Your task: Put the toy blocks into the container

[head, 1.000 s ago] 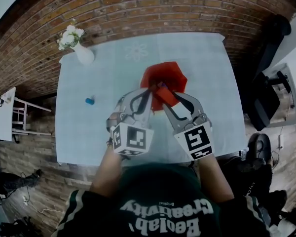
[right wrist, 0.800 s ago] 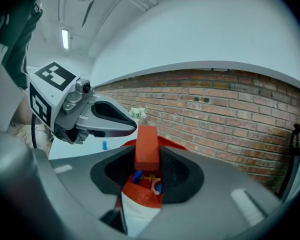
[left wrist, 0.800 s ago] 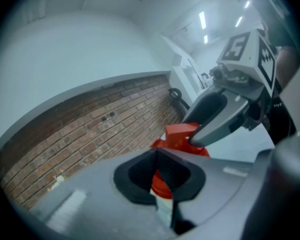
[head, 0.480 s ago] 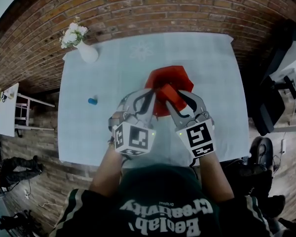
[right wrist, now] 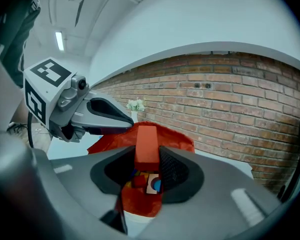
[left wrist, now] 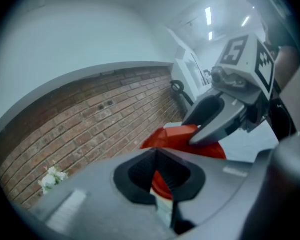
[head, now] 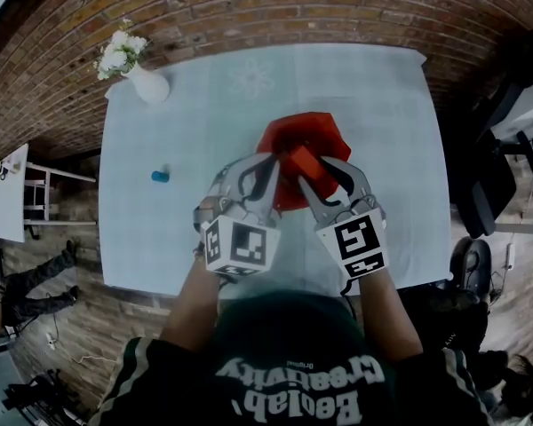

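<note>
The red container (head: pixel 293 131) stands near the middle of the pale tabletop (head: pixel 382 131), and both tools reach in over its near side. The right tool (right wrist: pixel 147 160) is pinching a long red toy block (right wrist: pixel 146 139) between its pads. The block stands on end and sticks up past the jaws, held above the container's open mouth and not resting on anything.

Down inside the container lie more toy blocks (right wrist: pixel 140 181): a small red one, a white one with a blue and red mark, and a bit of yellow beside them.

The left tool (left wrist: pixel 155 156) has its jaws pressed together at the tips, just beside the container's left rim. Whether those tips nip the rim itself, I cannot tell. No block shows between them, only the red of the container and a strip of tabletop through the slit lower down.

Well to the left of the container, a small blue object (head: pixel 160 176) lies alone on the tabletop. Farther off, beyond the container and to its left at the tabletop's far corner, is a white vase (head: pixel 149 87) with white flowers (head: pixel 117 56). A brick wall (right wrist: pixel 230 114) runs behind the container.
</note>
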Tool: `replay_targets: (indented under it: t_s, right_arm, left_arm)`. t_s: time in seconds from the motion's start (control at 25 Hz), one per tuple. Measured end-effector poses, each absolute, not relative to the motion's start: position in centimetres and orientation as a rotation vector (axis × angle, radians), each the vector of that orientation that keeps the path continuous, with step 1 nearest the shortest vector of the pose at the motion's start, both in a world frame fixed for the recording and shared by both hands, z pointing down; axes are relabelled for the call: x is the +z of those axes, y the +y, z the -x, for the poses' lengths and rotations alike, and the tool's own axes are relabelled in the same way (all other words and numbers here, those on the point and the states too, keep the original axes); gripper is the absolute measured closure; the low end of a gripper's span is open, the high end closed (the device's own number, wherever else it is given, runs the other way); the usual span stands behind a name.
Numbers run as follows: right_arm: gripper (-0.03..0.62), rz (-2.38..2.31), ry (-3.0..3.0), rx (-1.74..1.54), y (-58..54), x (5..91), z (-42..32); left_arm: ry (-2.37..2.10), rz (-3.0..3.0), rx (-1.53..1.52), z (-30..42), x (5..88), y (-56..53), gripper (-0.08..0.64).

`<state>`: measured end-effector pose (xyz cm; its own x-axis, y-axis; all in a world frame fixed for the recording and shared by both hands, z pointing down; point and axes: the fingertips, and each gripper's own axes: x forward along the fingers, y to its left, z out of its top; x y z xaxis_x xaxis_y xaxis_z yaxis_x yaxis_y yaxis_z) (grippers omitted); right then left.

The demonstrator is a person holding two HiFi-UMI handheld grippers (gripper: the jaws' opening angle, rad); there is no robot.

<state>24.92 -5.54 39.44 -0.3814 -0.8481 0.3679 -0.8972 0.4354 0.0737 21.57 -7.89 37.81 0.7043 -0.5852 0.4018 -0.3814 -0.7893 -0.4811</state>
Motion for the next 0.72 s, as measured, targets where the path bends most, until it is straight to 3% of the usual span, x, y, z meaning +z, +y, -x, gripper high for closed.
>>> replay_targets:
  t_s: [0.48,0.56,0.72]
  right_arm:
    - [0.432,-1.418,-2.347,0.193,-6.6,41.1,-24.7]
    - [0.331,-1.409,-2.35,0.21,-6.9,41.6,-24.4]
    - [0.284,-1.393,-2.327,0.175,-7.1,42.0,-24.2]
  left_arm:
    - [0.759,2.569,-0.799,-22.0,38.8,-9.0,0.557]
    - [0.761,2.57,-0.8,-21.8,38.9,-9.2,0.557]
    - [0.77,2.577,-0.798,-21.5,39.0,-9.4,0.557]
